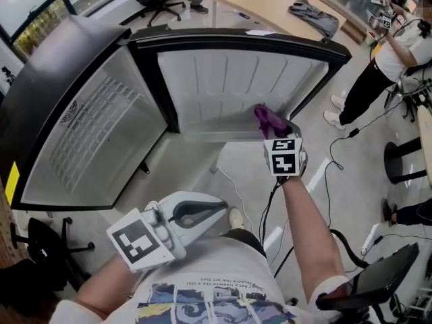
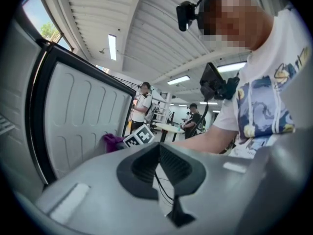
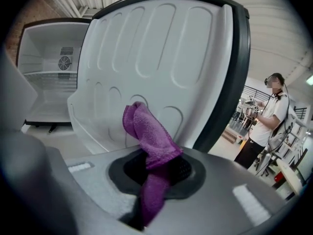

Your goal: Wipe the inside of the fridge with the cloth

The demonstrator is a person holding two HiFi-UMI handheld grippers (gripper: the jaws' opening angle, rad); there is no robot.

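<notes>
Left gripper (image 1: 219,210) idle near the body, right gripper (image 1: 280,132) working the purple cloth (image 1: 266,119) at the fridge door (image 1: 223,86)

The left claw's tips meet with nothing between them. The right claw is clamped on the cloth, whose free end sticks out toward the low right part of the door's white inner lining and seems to press on it. I judge the wiping to be under way on the door. The next move calls for dragging the cloth leftward along the ribbed lining with steady pressure, then reaching into the fridge cabinet (image 1: 94,133) at the left.
</notes>
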